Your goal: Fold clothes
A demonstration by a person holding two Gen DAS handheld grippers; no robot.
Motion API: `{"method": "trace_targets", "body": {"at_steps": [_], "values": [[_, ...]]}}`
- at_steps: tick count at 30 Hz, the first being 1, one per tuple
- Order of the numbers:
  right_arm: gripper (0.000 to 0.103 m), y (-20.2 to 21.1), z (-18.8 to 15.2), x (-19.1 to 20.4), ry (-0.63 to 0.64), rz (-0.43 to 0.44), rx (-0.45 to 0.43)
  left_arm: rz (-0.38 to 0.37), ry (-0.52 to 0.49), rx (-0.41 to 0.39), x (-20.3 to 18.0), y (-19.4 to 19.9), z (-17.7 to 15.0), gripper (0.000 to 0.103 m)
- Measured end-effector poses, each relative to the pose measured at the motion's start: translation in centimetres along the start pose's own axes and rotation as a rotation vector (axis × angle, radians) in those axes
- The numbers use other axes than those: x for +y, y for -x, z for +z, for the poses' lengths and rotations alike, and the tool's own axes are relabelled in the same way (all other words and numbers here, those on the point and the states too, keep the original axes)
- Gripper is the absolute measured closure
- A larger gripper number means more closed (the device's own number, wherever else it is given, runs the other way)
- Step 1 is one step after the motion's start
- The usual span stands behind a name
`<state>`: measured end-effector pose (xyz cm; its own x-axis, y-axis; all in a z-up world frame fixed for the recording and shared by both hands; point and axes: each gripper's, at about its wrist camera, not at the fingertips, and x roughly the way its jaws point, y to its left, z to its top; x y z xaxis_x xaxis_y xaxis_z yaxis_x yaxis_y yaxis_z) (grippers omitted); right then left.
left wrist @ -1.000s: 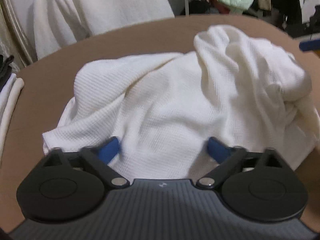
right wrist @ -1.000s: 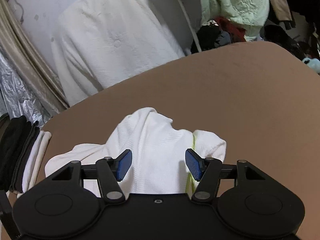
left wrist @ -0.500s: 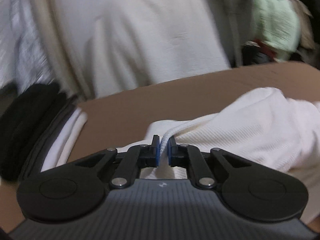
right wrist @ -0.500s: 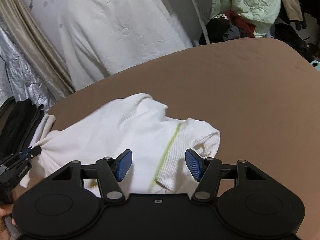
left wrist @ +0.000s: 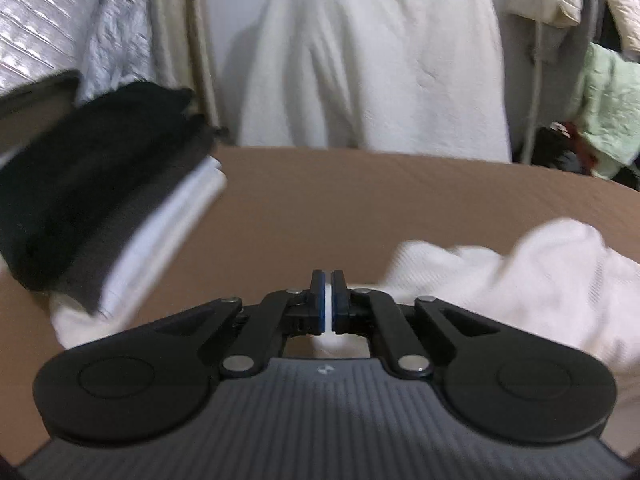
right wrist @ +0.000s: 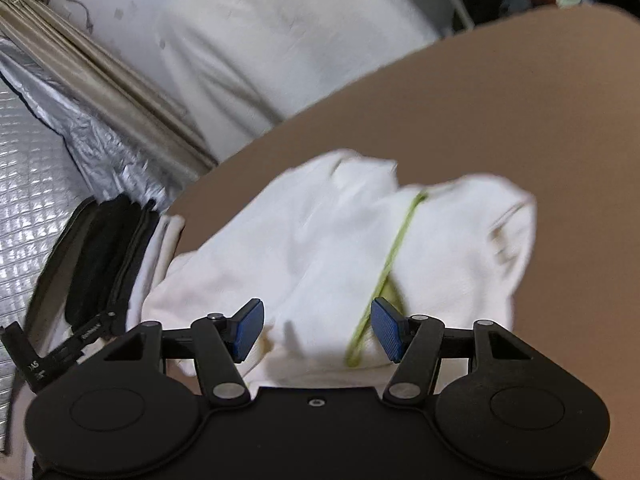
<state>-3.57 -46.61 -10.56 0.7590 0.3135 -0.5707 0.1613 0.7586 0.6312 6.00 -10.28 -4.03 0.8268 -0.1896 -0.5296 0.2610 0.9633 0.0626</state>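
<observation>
White cloth shows as a thin strip between the blue pads of the left hand-held gripper, low in the middle of the left wrist view, so it is clamped on an edge of the white garment. The rest of that garment lies bunched at the lower right of the frame on the brown table. A stack of folded clothes, black over white, sits at the left edge. A white cover hangs behind the table.

From the right wrist view, the right hand-held gripper stands with its blue pads wide apart and holds nothing, poised just above the near part of the garment. The garment fills the middle of the frame, rumpled and uneven, with a yellow-green stripe running down it. The folded stack shows at the lower left.

As a judgement, the stack suggests some clothes are already folded, while this garment is crumpled, not flat or squared, so its folding is left to do.
</observation>
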Motion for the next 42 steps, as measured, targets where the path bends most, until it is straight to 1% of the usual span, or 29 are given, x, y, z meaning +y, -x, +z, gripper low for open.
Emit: {"method": "trace_targets", "body": {"at_steps": [1, 2, 3, 4, 5, 6, 8, 9, 10, 11, 12, 14, 16, 18, 19, 21, 23, 24, 25, 26, 28, 31, 32, 33, 34, 35, 37, 39, 42], "values": [[0.023, -1.2, 0.1, -0.3, -0.011, -0.012, 0.011, -0.016, -0.03, 0.004, -1.1, -0.3, -0.4, 0.094], [0.024, -2.5, 0.2, -0.7, -0.019, -0.04, 0.024, -0.031, -0.061, 0.008, -2.1, -0.5, -0.8, 0.092], [0.044, -3.9, 0.5, -0.8, -0.014, -0.076, 0.036, -0.047, -0.091, 0.012, -3.2, -0.8, -1.1, 0.092], [0.06, -4.8, 0.6, -0.5, 0.014, -0.085, 0.044, -0.062, -0.121, 0.016, -4.3, -1.0, -1.5, 0.092], [0.091, -5.3, 0.7, 0.0, 0.054, -0.075, 0.043, -0.078, -0.152, 0.02, -5.4, -1.3, -1.9, 0.091], [0.095, -5.2, 0.6, 0.7, 0.088, -0.058, 0.022, -0.08, -0.19, 0.002, -6.4, -1.1, -2.2, 0.091], [0.095, -3.5, 0.5, 2.3, 0.149, 0.036, -0.078, -0.074, -0.274, -0.051, -8.4, -0.4, -2.8, 0.088], [0.095, -2.3, 0.4, 3.0, 0.177, 0.094, -0.142, -0.105, -0.276, -0.081, -8.8, 0.2, -2.9, 0.07], [0.095, -1.3, 0.4, 3.5, 0.2, 0.131, -0.192, -0.149, -0.263, -0.112, -8.9, 0.9, -2.9, 0.043], [0.095, -0.5, 0.5, 3.7, 0.215, 0.149, -0.222, -0.194, -0.249, -0.144, -9.1, 1.6, -2.9, 0.033], [0.095, 0.3, 0.5, 4.0, 0.23, 0.167, -0.253, -0.239, -0.235, -0.175, -9.2, 2.3, -2.9, 0.027], [0.095, 1.1, 0.5, 4.0, 0.217, 0.189, -0.281, -0.319, -0.223, -0.225, -9.5, 3.8, -2.9, 0.025], [0.095, 1.6, 0.1, 3.7, 0.198, 0.213, -0.288, -0.432, -0.238, -0.268, -10.0, 5.1, -3.4, 0.016], [0.095, 2.1, -0.3, 4.1, 0.193, 0.291, -0.276, -0.508, -0.29, -0.266, -11.1, 5.3, -4.0, 0.011], [0.095, 2.3, -0.6, 4.2, 0.189, 0.366, -0.262, -0.507, -0.322, -0.252, -11.9, 5.0, -4.4, 0.011], [0.095, 2.7, -0.9, 4.7, 0.183, 0.486, -0.243, -0.45, -0.381, -0.216, -13.5, 3.7, -5.2, 0.011], [0.095, 2.9, -1.2, 5.4, 0.199, 0.578, -0.224, -0.362, -0.413, -0.209, -14.4, 2.1, -5.7, 0.015], [0.096, 2.9, -1.3, 5.7, 0.218, 0.613, -0.208, -0.318, -0.411, -0.216, -14.4, 1.5, -5.7, 0.038], [0.096, 2.9, -1.5, 6.0, 0.24, 0.629, -0.194, -0.277, -0.386, -0.191, -14.0, 0.6, -5.1, 0.079], [0.095, 2.8, -1.6, 6.3, 0.267, 0.618, -0.18, -0.238, -0.353, -0.151, -13.4, -0.3, -4.3, 0.099], [0.092, 2.7, -2.0, 6.8, 0.3, 0.557, -0.162, -0.2, -0.225, -0.133, -10.9, -0.8, -2.6, 0.099], [0.087, 2.4, -1.9, 6.4, 0.287, 0.44, -0.155, -0.125, -0.135, -0.175, -7.3, -0.2, -0.5, 0.099], [0.078, 2.4, -1.7, 6.1, 0.274, 0.403, -0.167, -0.098, -0.108, -0.19, -6.2, 0.1, 0.1, 0.099], [0.064, 2.4, -1.6, 5.8, 0.262, 0.366, -0.179, -0.074, -0.088, -0.201, -5.2, 0.5, 0.6, 0.099], [0.06, 2.4, -1.4, 5.5, 0.252, 0.327, -0.193, -0.051, -0.073, -0.21, -4.4, 1.0, 0.7, 0.099], [0.051, 2.5, -1.3, 5.2, 0.246, 0.282, -0.21, -0.036, -0.059, -0.219, -3.5, 1.4, 0.8, 0.099], [0.047, 2.6, -1.1, 4.7, 0.233, 0.183, -0.232, -0.014, -0.03, -0.235, -2.0, 2.1, 1.1, 0.099], [0.046, 2.0, -1.0, 4.0, 0.214, 0.099, -0.222, -0.001, -0.008, -0.253, -0.8, 2.8, 2.2, 0.099], [0.046, 0.7, -0.5, 3.8, 0.224, 0.037, -0.177, 0.002, 0.015, -0.277, 0.0, 3.7, 2.8, 0.099]]}}
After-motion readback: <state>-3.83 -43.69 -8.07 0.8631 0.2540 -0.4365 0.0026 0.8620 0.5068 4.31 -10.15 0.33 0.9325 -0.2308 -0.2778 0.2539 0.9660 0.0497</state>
